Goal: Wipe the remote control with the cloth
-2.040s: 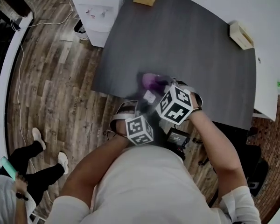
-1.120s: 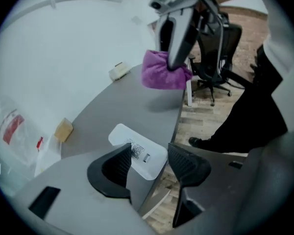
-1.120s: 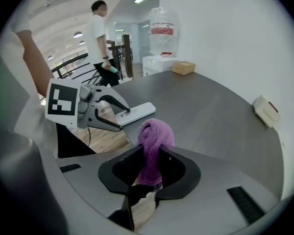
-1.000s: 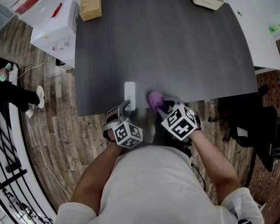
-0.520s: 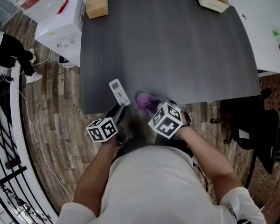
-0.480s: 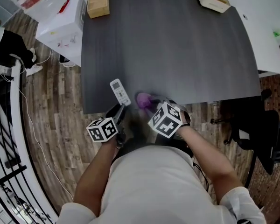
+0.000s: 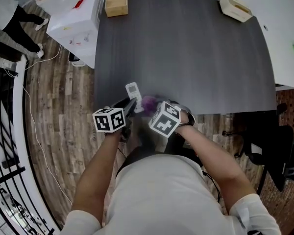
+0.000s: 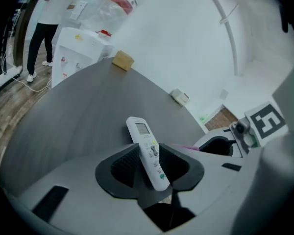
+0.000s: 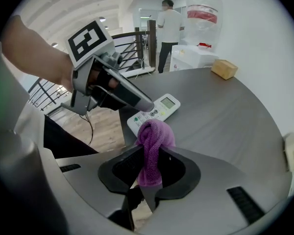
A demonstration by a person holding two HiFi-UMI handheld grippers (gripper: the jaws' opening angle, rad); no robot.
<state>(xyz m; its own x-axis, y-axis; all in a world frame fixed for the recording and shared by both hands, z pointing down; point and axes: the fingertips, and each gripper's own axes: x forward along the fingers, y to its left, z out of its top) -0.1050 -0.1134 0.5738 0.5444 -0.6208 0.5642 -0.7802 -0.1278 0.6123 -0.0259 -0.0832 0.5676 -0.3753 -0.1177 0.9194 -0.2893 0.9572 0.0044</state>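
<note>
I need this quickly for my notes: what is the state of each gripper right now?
Left gripper: closed, holding the remote control.
Right gripper: closed, holding the purple cloth.

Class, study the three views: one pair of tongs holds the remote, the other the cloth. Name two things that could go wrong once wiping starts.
1. The left tongs pinch the remote only at its lower end; wiping pressure on the free end may lever it loose, close to the edge of the table.
2. The cloth is a narrow wad in the right tongs, so hard tips might strike the remote.
</note>
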